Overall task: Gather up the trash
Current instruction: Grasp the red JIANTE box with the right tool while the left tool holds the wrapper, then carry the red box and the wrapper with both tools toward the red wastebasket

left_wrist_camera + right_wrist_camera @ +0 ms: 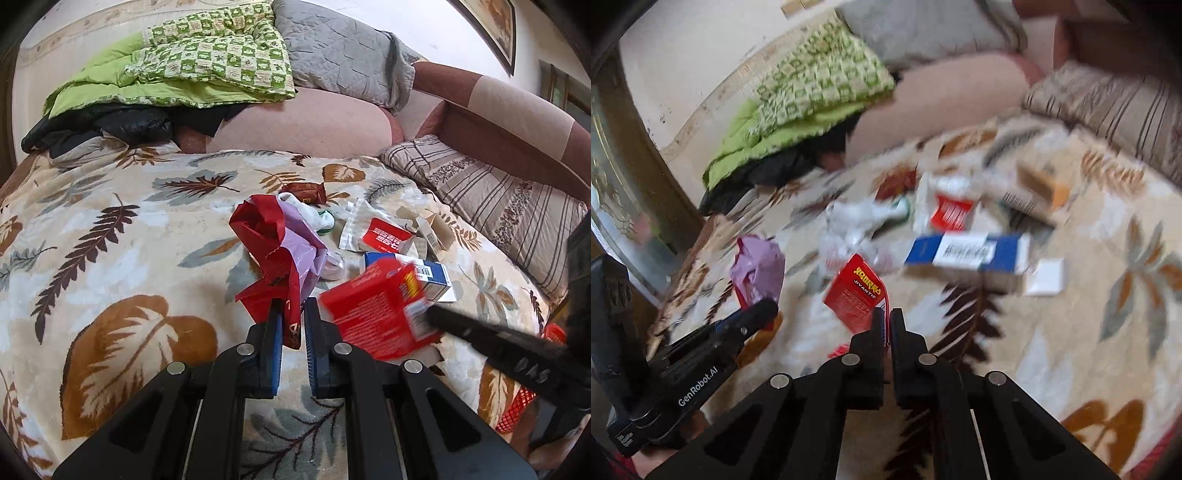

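My left gripper (293,308) is shut on the edge of a crumpled red and lilac plastic bag (275,240) that rises above the leaf-patterned blanket (122,236). My right gripper (885,317) is shut on the flap of a red carton (855,291), held just above the blanket; in the left wrist view the same red carton (380,310) hangs blurred to the right, with the right gripper's dark finger across it. Loose trash lies beyond: a blue and white box (432,277), a red and white packet (384,238), torn cardboard (432,229), a brown wrapper (306,192) and a white sock (317,218).
Folded green quilts (207,62), a grey cover (343,48) and dark clothing (110,129) are piled at the bed's far side. A striped pillow (495,199) lies at the right. A red mesh basket (517,406) sits below the bed edge at the right.
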The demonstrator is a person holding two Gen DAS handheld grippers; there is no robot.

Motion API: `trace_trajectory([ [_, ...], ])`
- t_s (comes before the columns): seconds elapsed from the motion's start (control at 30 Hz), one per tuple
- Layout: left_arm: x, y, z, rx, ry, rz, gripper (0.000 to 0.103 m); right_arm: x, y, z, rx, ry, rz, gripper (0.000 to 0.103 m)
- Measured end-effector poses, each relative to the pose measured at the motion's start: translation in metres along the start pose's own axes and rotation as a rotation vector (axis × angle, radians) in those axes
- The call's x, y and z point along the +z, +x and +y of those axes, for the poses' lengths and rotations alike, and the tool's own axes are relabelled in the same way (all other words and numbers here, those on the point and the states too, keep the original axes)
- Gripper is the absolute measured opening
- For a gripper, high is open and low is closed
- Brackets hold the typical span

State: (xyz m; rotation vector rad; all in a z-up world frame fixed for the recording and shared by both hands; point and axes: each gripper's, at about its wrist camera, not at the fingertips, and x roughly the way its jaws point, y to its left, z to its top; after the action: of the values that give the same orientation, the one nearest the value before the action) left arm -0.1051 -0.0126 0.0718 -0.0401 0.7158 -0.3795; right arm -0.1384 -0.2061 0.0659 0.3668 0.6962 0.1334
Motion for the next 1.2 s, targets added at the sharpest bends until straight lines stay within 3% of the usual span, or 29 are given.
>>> trace_trajectory([
  [0.23, -0.003, -0.001, -0.007, -0.002, 0.029, -0.009, 0.010, 0.004, -0.022, 0.012, -0.066, -0.085, -0.102, 0.003],
  [0.4, -0.003, -0.002, -0.008, 0.002, 0.034, -0.009, 0.010, 0.000, -0.008, 0.026, -0.013, -0.139, -0.049, 0.005],
  [0.5, -0.003, -0.002, -0.008, 0.001, 0.029, -0.008, 0.010, -0.004, 0.002, 0.030, -0.017, -0.161, -0.006, 0.013],
  [0.63, -0.004, -0.002, -0.007, -0.002, 0.027, -0.005, 0.010, -0.010, 0.017, 0.027, -0.030, -0.142, 0.058, 0.013],
  [0.77, -0.004, -0.001, -0.008, -0.004, 0.030, -0.007, 0.010, -0.008, 0.006, 0.024, -0.037, -0.133, -0.001, 0.005],
  [1.2, -0.005, -0.004, -0.020, -0.014, 0.085, -0.025, 0.010, 0.003, -0.028, 0.014, -0.039, -0.072, -0.141, 0.004],
])
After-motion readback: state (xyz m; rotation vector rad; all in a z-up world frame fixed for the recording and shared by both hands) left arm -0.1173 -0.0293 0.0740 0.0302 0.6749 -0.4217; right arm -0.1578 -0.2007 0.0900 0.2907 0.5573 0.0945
